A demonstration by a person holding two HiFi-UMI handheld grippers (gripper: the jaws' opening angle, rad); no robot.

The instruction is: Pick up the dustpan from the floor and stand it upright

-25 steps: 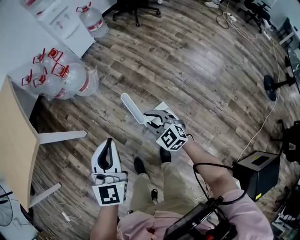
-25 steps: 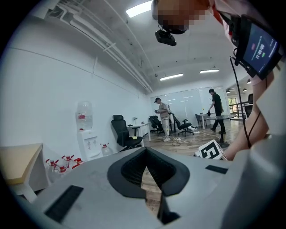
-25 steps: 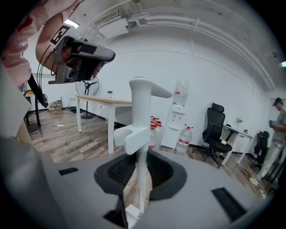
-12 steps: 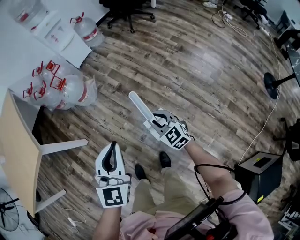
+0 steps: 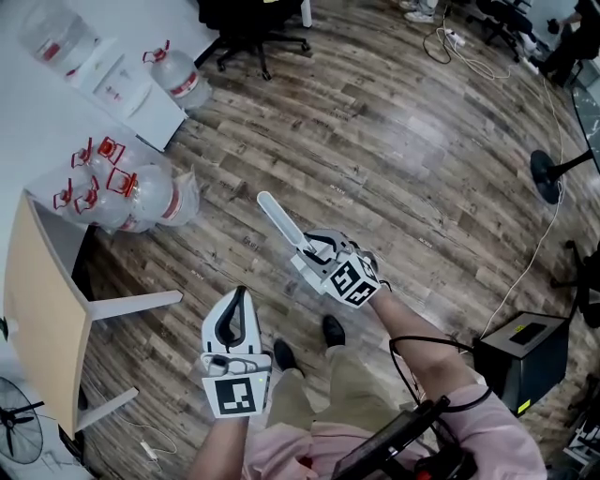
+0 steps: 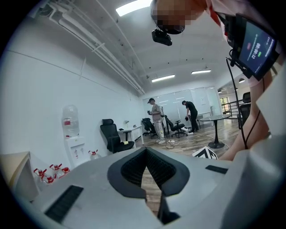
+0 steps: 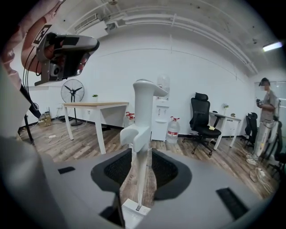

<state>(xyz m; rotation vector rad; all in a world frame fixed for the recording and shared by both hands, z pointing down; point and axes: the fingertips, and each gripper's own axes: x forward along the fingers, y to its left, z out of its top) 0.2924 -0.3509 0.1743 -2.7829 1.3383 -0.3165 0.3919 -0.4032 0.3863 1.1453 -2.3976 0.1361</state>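
Pinching dustpan (image 5: 281,221) handle: right gripper (image 5: 317,247) jaws; left gripper (image 5: 238,298) jaws pressed together, empty.

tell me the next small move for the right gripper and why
Probably lower the right gripper until the dustpan meets the wooden floor: its jaws are clamped on it, the handle points up, and it appears held off the floor.

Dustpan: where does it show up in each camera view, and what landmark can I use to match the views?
Head view: the dustpan is at centre, its handle slanting up-left out of the right gripper.
Left gripper view: not in it.
Right gripper view: centre, handle upright between the tongs.
Shared landmark: the black office chair, at the top edge in head view, left of centre in left gripper view, right in right gripper view.
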